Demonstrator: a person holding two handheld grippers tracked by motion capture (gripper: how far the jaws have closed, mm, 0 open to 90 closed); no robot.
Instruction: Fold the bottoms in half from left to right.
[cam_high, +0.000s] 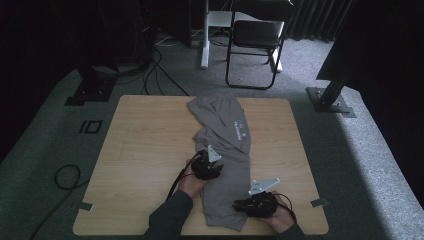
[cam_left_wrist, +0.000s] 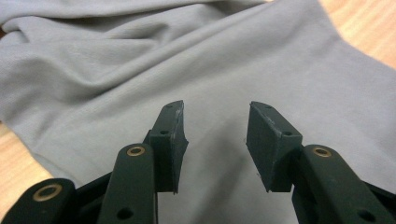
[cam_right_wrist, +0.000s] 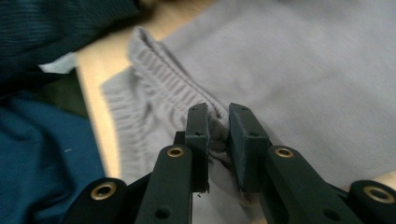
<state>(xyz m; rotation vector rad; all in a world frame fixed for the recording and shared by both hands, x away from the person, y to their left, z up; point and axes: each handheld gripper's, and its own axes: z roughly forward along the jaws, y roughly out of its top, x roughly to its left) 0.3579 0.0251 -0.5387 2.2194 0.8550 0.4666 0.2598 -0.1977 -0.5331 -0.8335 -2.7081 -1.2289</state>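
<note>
Sweatshirt hem pinched, other side free

Sweatshirt (cam_high: 225, 150) lies on table (cam_high: 145, 150), grey, long and rumpled, long axis running from near edge toward far edge, slightly tilted left at far end. Ribbed hem (cam_right_wrist: 154, 70) at near end by the person, printed logo (cam_high: 240, 131) partway up facing up, far end bunched.

Right hand-held gripper (cam_high: 252, 204) sits at the near right of the cloth, jaws nearly closed with a fold of ribbed hem clamped between the pads. Left hand-held gripper (cam_high: 207, 167) rests over the left middle of the garment, jaws apart, nothing between them, plain grey cloth beneath.

Step in hand looks like taking hold to spread or fold. Judgement: keep right grip firm on the rib so it doesn't slip, drop left jaws onto an edge or fold instead of flat cloth, take one layer only, then pull both sides evenly along the long axis to avoid twisting
</note>
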